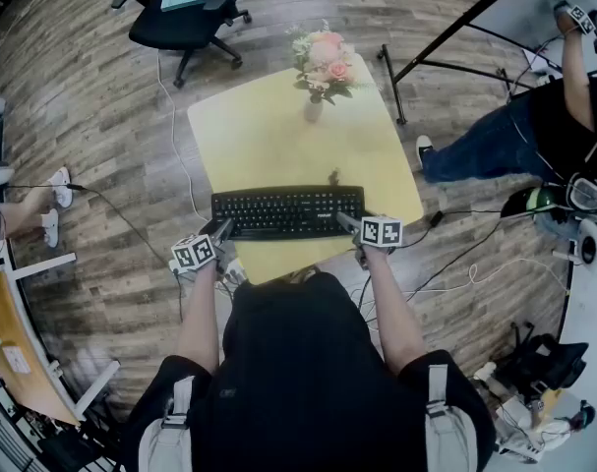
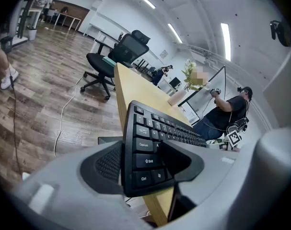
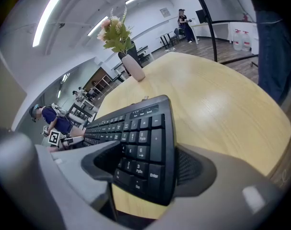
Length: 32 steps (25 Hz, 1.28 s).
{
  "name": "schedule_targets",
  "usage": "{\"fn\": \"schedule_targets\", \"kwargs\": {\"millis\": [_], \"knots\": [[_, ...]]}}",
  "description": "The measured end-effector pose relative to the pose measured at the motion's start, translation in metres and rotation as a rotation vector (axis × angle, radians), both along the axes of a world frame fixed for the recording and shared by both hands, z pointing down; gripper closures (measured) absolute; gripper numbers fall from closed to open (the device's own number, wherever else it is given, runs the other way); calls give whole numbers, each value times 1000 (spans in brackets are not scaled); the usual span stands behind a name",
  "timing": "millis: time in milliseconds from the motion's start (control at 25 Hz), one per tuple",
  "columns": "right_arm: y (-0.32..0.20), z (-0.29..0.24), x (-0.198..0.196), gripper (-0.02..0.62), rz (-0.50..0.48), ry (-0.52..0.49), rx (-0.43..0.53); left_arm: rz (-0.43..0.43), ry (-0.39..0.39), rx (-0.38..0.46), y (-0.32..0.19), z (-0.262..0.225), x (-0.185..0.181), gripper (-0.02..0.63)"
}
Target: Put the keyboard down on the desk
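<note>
Keyboard (image 1: 288, 212) on desk (image 1: 278, 136) — prob. stiff, light; grab short ends. L gripper (image 1: 222, 229), R gripper (image 1: 346, 222) wide open, straddling ends, not pinching.

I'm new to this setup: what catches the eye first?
A long black computer keyboard spans the near part of the pale yellow wooden desk, its ends between the open jaws of the left gripper and the right gripper. A pale vase of pink and white flowers stands near the desk's far edge.

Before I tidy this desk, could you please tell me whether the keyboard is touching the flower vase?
Apart. The head view shows a stretch of bare desk between the keyboard and the vase.
</note>
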State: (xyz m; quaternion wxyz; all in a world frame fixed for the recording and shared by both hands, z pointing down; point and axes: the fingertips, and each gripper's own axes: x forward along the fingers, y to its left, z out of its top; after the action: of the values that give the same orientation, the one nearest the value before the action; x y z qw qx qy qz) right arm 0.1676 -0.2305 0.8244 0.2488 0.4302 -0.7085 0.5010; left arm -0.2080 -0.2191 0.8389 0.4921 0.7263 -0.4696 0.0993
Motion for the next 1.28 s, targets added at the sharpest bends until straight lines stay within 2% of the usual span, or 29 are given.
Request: {"fn": "schedule_targets", "kwargs": {"millis": [240, 520, 680, 880, 1280], "knots": [[-1, -2, 2, 252, -16, 61, 25, 4, -12, 18, 0, -3, 1, 364], [-4, -7, 4, 239, -30, 122, 97, 23, -83, 58, -2, -6, 0, 351], [-4, -9, 5, 238, -32, 119, 109, 17, -91, 61, -1, -7, -1, 351], [-9, -17, 14, 238, 30, 58, 137, 14, -100, 67, -1, -9, 0, 351], [-6, -23, 19, 239, -4, 77, 154, -16, -98, 88, 3, -17, -2, 353]]}}
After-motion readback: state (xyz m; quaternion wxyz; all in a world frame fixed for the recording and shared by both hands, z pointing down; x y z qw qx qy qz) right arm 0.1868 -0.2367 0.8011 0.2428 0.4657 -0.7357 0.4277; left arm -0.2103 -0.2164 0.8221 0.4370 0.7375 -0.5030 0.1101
